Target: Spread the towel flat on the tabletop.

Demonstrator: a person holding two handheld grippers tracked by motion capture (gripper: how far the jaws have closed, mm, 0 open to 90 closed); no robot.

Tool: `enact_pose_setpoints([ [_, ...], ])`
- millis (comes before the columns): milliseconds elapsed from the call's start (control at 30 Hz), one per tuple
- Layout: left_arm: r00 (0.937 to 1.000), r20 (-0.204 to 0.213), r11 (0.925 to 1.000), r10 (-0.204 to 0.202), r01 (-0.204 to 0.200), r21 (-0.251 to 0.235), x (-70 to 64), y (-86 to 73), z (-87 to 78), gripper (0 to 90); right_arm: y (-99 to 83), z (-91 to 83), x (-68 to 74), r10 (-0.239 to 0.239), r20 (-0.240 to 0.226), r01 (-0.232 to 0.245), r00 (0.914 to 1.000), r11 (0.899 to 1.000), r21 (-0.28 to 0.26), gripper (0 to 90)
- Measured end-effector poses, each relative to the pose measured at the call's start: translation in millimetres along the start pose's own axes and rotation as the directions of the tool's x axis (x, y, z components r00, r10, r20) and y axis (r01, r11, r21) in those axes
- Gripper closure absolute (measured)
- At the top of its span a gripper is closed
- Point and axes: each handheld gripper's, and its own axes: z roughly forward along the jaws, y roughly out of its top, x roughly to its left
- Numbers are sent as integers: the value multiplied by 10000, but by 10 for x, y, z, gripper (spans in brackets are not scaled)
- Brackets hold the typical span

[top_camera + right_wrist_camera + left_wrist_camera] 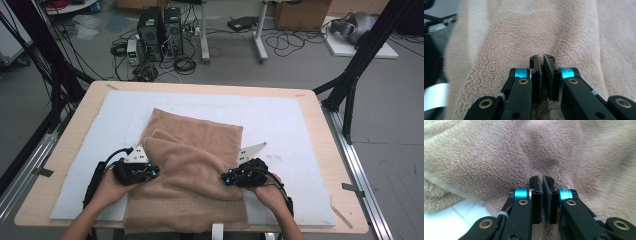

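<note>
A tan terry towel [192, 150] lies rumpled on the white mat [285, 120], partly folded, and its near edge hangs over the table's front. My left gripper [151, 172] grips the towel's left side, and the towel [499, 157] bunches around its closed jaws [542, 180]. My right gripper [227, 177] is at the towel's right side. There its jaws [542, 58] are pressed together on a ridge of the towel [524, 32]. A hand holds each gripper from the near edge.
The mat covers most of a wooden table [325, 145]. Black frame struts [350, 85] rise at the right and left corners. Computer towers [160, 30], cables and a white desk leg [260, 35] stand on the floor beyond.
</note>
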Motion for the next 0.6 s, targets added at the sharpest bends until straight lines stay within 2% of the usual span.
enact_pose_setpoints([
  [133, 10000, -9, 9997, 31, -31, -245, -74, -143, -280, 862, 31, -62, 165, -543, -419, 541, 9976, 9985, -71, 851],
  [200, 9996, 263, 9996, -90, 97, -253, -125, -232, -383, 862, 19, -62, 244, -646, -787, 645, 9948, 9979, -45, 850],
  [233, 9993, 379, 9995, -63, 74, -292, -178, -286, -453, 863, 18, -54, 291, -687, -1111, 686, 9914, 9976, -45, 845],
  [267, 9989, 462, 9994, -47, 63, -350, -207, -311, -491, 862, 31, -47, 356, -893, -1504, 890, 9846, 9960, -92, 833],
  [333, 9974, 708, 9979, -90, 135, -632, -258, -338, -593, 850, 69, -68, 439, -1178, -1869, 1118, 9753, 9928, -422, 784],
  [367, 9966, 801, 9964, -174, 239, -811, -255, -318, -643, 824, 99, -103, 460, -1242, -1783, 1155, 9761, 9916, -582, 759],
  [433, 9965, 795, 9938, -266, 349, -1052, -218, -248, -685, 753, 153, -200, 416, -1221, -1369, 1096, 9830, 9894, -948, 716],
  [500, 9975, 629, 9904, -327, 407, -1318, -145, -130, -692, 669, 201, -303, 288, -939, -709, 853, 9931, 9895, -1163, 704],
  [600, 9987, 335, 9852, -382, 432, -1659, -13, 62, -610, 656, 246, -387, 16, -338, 328, 376, 9989, 9914, -1255, 694],
])
